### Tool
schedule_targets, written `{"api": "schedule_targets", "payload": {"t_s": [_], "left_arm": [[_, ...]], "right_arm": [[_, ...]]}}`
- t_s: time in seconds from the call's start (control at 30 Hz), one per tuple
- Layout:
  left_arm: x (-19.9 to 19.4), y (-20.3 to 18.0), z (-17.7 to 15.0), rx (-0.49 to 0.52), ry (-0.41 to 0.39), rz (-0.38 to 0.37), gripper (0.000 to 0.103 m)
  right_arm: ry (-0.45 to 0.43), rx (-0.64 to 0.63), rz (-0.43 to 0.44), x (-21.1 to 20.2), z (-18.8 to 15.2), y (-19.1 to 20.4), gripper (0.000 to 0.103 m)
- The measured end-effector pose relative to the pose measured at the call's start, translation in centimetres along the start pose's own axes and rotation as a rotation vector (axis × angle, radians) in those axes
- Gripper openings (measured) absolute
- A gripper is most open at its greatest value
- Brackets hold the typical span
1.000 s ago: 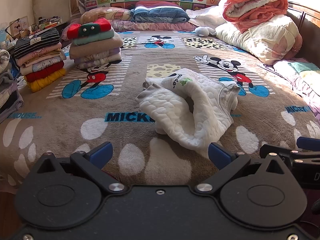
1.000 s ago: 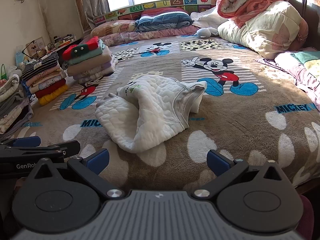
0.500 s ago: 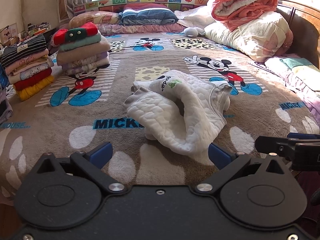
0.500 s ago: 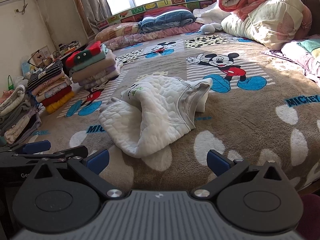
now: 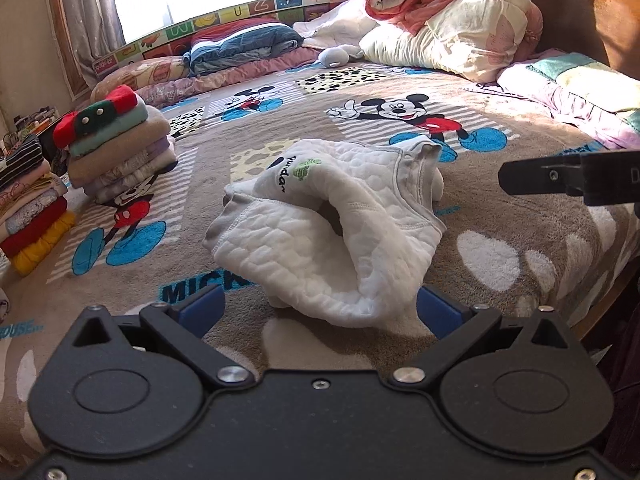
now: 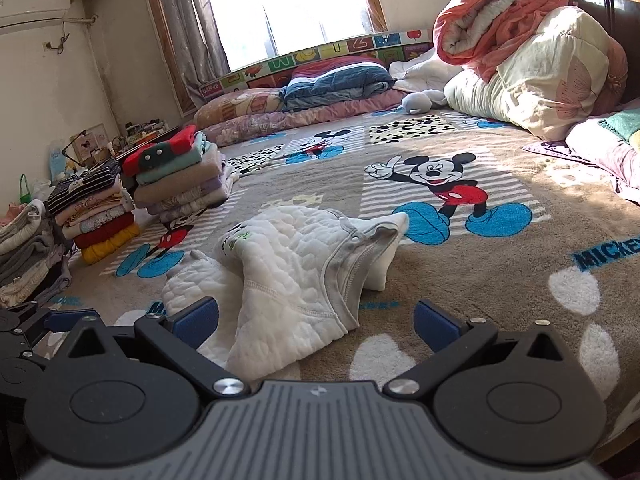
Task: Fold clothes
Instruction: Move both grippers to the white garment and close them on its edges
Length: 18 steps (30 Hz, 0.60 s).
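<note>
garment: white quilted top (image 5: 332,236) is lying crumpled near the bed's front edge, on the Mickey blanket (image 5: 500,216), unfolded.
change: we're closing in; garment is sitting nearer and larger in both wrist views than a second ago, cloth itself not shifting.
left gripper (image 5: 320,310): tongs spread, empty, hem lying between the tips.
right gripper (image 6: 316,322): tongs spread, empty, near fold between the blue pads (image 6: 430,326).
meaning: approach is nearly done; we're judging the next move is pinching edges and spreading it flat.
stacks: folded piles (image 6: 180,176) are sitting toward the bed's left edge.
</note>
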<state>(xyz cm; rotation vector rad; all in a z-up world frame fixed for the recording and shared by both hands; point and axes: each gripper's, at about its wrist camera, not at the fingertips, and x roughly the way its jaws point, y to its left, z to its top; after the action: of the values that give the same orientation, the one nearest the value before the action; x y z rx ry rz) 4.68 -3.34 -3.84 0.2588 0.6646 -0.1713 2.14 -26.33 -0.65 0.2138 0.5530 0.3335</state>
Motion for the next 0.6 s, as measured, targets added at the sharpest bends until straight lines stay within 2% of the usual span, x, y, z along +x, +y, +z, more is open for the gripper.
{"api": "schedule_targets", "payload": {"t_s": [0.1,0.2,0.37,0.5,0.6], "left_arm": [[0.8,-1.3,-0.2,0.074,-0.011,-0.002,0.103],[1.7,-3.0,-0.5,0.178,-0.028,0.033,0.103],[3.1,-5.7,-1.0,0.330,-0.074,0.060,0.103],[4.5,-7.0,-1.3,0.391,-0.070,0.048,0.101],[5.7,-7.9,-1.4,0.440,-0.069,0.059,0.100]], "right_arm": [[-0.017,-0.033,-0.003,0.8,0.3,-0.8,0.103],[-0.025,-0.025,-0.012,1.7,0.7,-2.3,0.103],[-0.040,0.006,0.032,3.8,0.7,-5.1,0.103],[-0.034,-0.051,0.051,6.1,0.3,-5.9,0.103],[-0.035,-0.039,0.087,7.1,-0.4,-6.7,0.103]]}}
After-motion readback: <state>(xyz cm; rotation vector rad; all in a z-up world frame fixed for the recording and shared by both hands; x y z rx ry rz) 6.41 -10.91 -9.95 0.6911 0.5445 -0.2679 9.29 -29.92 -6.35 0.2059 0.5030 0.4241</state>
